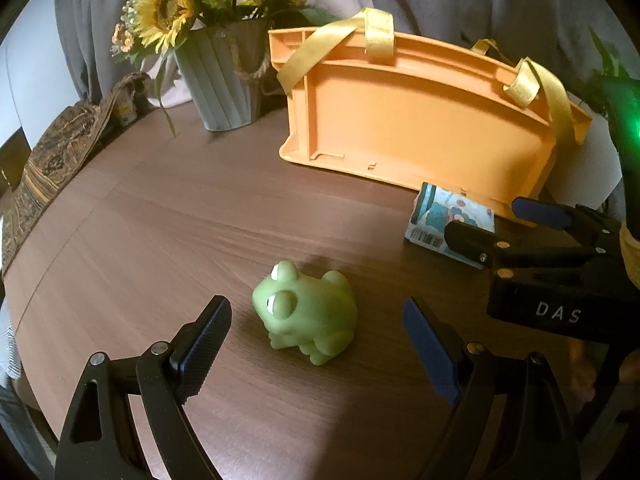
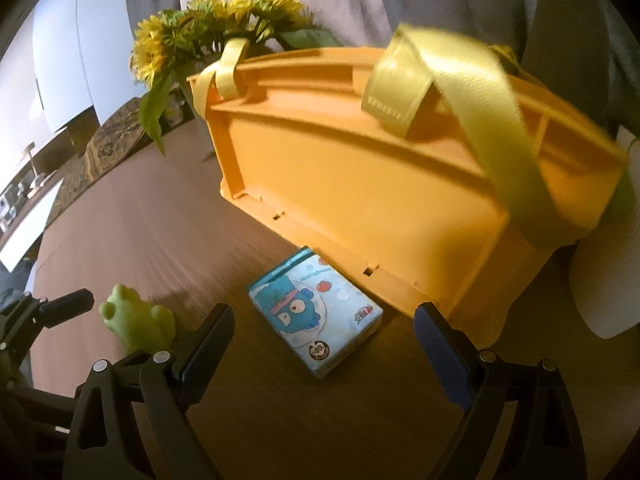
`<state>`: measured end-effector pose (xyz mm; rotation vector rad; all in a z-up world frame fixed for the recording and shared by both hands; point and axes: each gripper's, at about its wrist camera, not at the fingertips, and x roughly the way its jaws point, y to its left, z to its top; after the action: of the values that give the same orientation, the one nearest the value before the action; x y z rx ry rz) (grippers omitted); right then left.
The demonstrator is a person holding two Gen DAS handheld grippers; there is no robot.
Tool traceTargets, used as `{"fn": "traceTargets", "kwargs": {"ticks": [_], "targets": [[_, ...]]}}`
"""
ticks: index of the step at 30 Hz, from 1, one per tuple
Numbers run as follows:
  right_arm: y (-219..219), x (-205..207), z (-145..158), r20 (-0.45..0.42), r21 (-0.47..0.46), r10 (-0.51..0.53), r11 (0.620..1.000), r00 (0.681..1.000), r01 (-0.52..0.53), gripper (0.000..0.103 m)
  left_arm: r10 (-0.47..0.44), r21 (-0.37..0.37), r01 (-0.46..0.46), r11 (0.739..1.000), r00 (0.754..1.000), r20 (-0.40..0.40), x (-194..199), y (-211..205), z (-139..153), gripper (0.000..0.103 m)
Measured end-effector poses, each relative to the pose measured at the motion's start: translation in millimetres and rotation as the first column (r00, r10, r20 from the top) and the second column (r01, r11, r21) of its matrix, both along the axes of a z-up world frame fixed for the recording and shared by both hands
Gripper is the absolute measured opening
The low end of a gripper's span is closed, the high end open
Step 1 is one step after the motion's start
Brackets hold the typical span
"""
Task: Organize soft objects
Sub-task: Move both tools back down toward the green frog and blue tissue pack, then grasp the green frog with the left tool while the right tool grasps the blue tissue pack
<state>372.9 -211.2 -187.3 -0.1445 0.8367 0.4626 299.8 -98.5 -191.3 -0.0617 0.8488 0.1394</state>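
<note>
A soft green frog toy [image 1: 306,312] sits on the brown wooden table, between and just ahead of the open fingers of my left gripper [image 1: 316,332]. It also shows in the right wrist view [image 2: 134,322] at lower left. A blue cartoon tissue pack [image 2: 316,312] lies flat in front of the orange basket [image 2: 380,200], just ahead of my open right gripper [image 2: 324,336]. In the left wrist view the pack [image 1: 448,216] lies at right, partly behind my right gripper [image 1: 492,224]. The basket [image 1: 416,120] has yellow ribbon handles.
A grey vase of sunflowers [image 1: 224,80] stands at the back left of the table. A patterned fabric bag [image 1: 60,148] lies along the left edge. A white object [image 2: 600,280] sits right of the basket. Curtains hang behind.
</note>
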Motion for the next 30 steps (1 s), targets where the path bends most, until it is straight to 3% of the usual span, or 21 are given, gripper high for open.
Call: {"fn": "traceTargets", "kwargs": {"ticks": [18, 22, 24, 27, 30], "targets": [[17.4, 11.9, -19.7, -0.003, -0.056, 0.084, 0.995, 0.996, -0.084, 0.092, -0.001, -0.016, 0.000, 1.000, 1.000, -0.031, 17.6, 4.2, -14.3, 0.087], [20.5, 12.3, -20.3, 0.003, -0.063, 0.086, 0.994, 0.996, -0.085, 0.092, -0.009, -0.022, 0.008, 1.000, 0.999, -0.034, 19.5, 5.1, -15.5, 0.078], [21.0, 11.2, -20.1, 0.003, -0.067, 0.090, 0.994, 0.996, -0.090, 0.091, -0.011, -0.027, 0.010, 1.000, 0.999, -0.036, 20.4, 6.1, -16.5, 0.069], [24.3, 9.8, -22.5, -0.008, -0.080, 0.102, 0.992, 0.995, -0.103, 0.079, 0.002, -0.038, -0.004, 0.999, 0.999, -0.039, 20.4, 10.0, -17.9, 0.058], [26.6, 9.3, -25.2, -0.024, -0.086, 0.105, 0.991, 0.994, -0.106, 0.068, 0.000, -0.057, -0.002, 0.998, 0.999, -0.040, 19.8, 12.5, -18.7, 0.057]]}}
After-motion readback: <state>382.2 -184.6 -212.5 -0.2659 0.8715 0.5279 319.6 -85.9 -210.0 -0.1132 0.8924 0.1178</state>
